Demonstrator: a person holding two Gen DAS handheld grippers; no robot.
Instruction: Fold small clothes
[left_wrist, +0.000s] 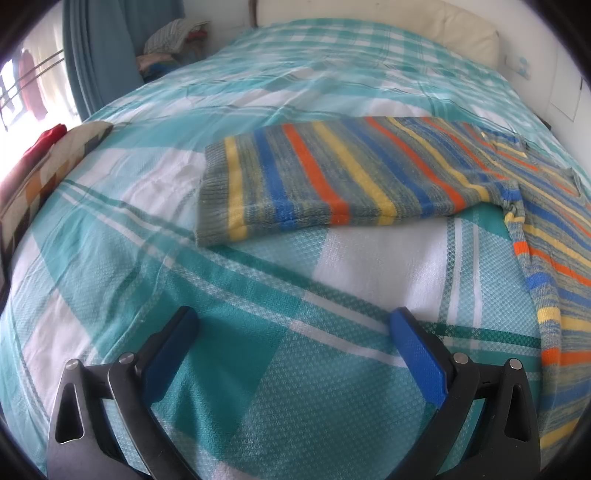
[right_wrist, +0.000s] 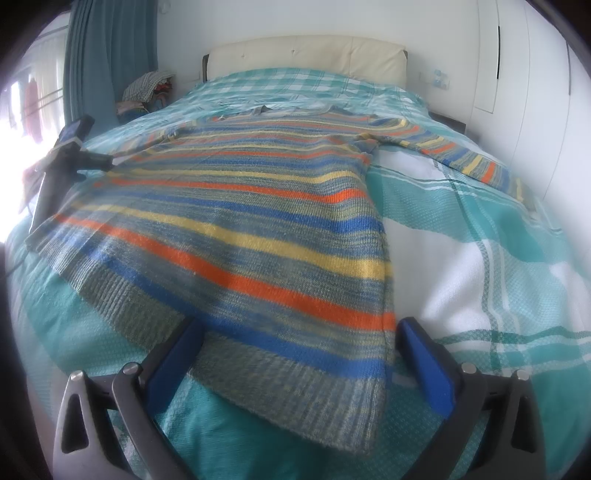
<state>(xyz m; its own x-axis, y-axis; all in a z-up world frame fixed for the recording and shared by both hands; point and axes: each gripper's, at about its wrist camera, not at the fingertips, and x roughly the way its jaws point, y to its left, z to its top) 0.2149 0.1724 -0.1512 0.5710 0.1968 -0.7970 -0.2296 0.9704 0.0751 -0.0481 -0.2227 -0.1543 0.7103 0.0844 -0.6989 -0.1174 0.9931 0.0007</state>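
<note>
A striped knit sweater (right_wrist: 258, 221) in blue, orange, yellow and grey-green lies flat on the bed, hem toward me in the right wrist view, one sleeve (right_wrist: 461, 155) stretched to the right. In the left wrist view the sweater (left_wrist: 332, 173) lies across the bed ahead, a sleeve (left_wrist: 554, 288) trailing down the right side. My left gripper (left_wrist: 293, 332) is open and empty over bare bedspread, short of the sweater. My right gripper (right_wrist: 301, 343) is open, its jaws either side of the sweater's hem corner. The left gripper also shows in the right wrist view (right_wrist: 70, 147), by the sweater's far left edge.
A teal and white checked bedspread (left_wrist: 221, 295) covers the bed. A cream headboard (right_wrist: 306, 55) stands at the far end. A patterned cushion (left_wrist: 48, 173) lies at the left edge. A pile of clothes (right_wrist: 147, 88) sits beside the teal curtain (right_wrist: 107, 55). White wardrobe doors (right_wrist: 517, 74) stand on the right.
</note>
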